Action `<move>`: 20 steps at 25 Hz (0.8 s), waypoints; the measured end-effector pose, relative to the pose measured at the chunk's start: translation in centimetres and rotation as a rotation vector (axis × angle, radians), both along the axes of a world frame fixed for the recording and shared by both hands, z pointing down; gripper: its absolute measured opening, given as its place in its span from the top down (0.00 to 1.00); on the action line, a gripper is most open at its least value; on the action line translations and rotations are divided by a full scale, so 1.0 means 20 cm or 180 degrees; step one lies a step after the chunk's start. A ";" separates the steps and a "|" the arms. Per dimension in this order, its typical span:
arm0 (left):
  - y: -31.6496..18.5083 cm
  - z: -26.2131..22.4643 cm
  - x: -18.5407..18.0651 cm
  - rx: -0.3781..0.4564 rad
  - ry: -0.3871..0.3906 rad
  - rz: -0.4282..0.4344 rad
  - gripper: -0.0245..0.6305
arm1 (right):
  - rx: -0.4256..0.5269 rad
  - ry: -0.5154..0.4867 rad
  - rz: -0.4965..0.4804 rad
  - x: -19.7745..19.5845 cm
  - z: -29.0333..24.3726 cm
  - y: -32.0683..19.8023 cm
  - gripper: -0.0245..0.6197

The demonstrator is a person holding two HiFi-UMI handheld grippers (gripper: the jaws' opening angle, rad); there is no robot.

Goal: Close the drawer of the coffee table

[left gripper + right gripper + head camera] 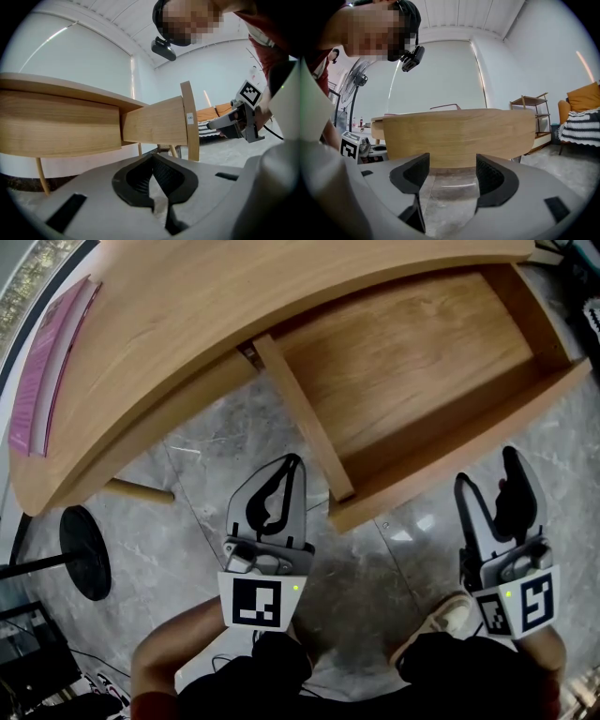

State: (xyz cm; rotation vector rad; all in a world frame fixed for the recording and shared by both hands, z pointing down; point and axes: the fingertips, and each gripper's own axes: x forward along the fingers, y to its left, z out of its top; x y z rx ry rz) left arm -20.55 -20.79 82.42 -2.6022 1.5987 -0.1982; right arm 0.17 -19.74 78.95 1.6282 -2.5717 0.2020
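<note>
The wooden coffee table (pixel 178 324) has its drawer (pixel 403 362) pulled far out, and the drawer is empty inside. Its front panel (pixel 459 442) faces me. My left gripper (pixel 295 463) hangs over the floor just left of the drawer's near corner, jaws shut on nothing. In the left gripper view the drawer's side (pixel 154 124) and the edge of its front (pixel 190 122) stand beyond the left gripper (pixel 153 169). My right gripper (pixel 487 470) is open just short of the front panel's right half. In the right gripper view that panel (pixel 459 136) fills the space ahead of the right gripper (pixel 449 174).
A pink book (pixel 47 362) lies on the tabletop's far left. A black round stand base (pixel 84 552) and a table leg (pixel 141 490) are on the marble floor at left. My shoe (pixel 445 615) is below the right gripper. An orange sofa (pixel 583 98) stands at right.
</note>
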 end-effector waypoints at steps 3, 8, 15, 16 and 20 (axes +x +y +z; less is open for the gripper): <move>-0.01 -0.01 0.00 0.0014 0.0010 -0.0018 0.95 | 0.0028 -0.0034 -0.0008 0.00 -0.02 -0.05 0.51; 0.00 -0.01 -0.01 0.0012 0.0043 -0.0034 0.95 | 0.0130 -0.0053 -0.0102 -0.02 -0.06 -0.10 0.50; 0.01 -0.04 -0.03 0.0054 0.0092 -0.0074 0.95 | 0.0203 -0.0008 -0.0165 -0.07 -0.07 -0.12 0.48; 0.01 -0.04 -0.03 0.0059 0.0101 -0.0082 0.95 | 0.0202 -0.0010 -0.0168 -0.07 -0.07 -0.12 0.48; 0.01 -0.04 -0.06 0.0073 0.0107 -0.0108 0.95 | 0.0215 0.0006 -0.0195 -0.07 -0.07 -0.12 0.48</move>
